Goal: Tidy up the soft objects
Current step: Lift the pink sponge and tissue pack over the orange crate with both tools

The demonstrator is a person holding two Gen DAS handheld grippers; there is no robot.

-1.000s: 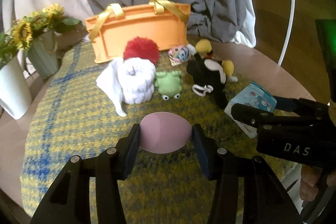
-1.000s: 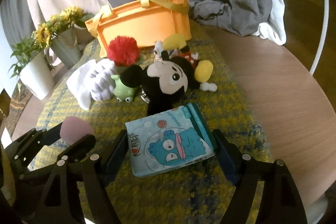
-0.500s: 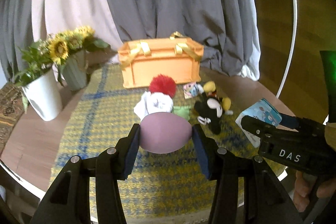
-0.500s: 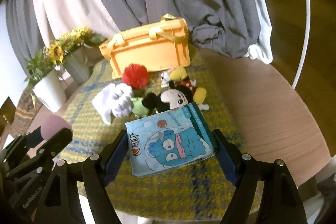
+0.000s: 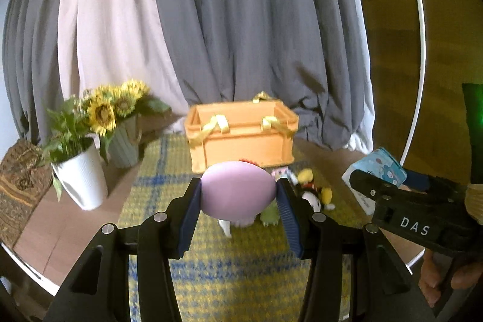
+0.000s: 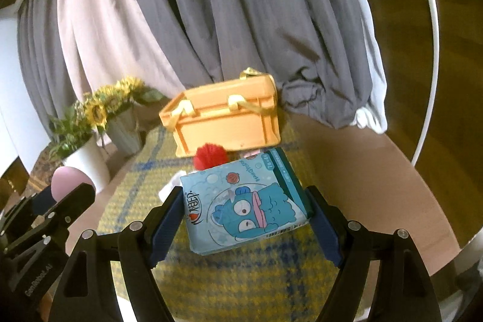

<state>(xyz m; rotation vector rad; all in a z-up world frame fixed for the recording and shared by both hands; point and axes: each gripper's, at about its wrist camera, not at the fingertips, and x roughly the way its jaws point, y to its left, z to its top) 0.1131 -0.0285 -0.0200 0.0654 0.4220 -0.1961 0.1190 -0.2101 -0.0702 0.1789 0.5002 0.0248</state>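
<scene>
My left gripper [image 5: 238,195] is shut on a pink egg-shaped sponge [image 5: 238,189] and holds it high above the mat. My right gripper [image 6: 246,207] is shut on a blue tissue pack [image 6: 244,201] with a cartoon fish, also lifted; it shows in the left wrist view [image 5: 374,171] too. The orange basket [image 5: 241,138] with yellow handles stands open at the back of the mat. Below lie a mouse plush [image 5: 311,192], a green frog [image 5: 270,215], a red pompom [image 6: 209,156] and a white towel, mostly hidden by the held things.
A yellow and blue woven mat [image 5: 229,270] covers the round wooden table [image 6: 362,171]. A white pot with greenery [image 5: 80,177] and a grey vase of sunflowers [image 5: 122,147] stand at the left. Grey and pale curtains hang behind the basket.
Both grippers have risen well above the table with their objects still held. The basket's open top has come into view and the toys on the mat look smaller and lower.
</scene>
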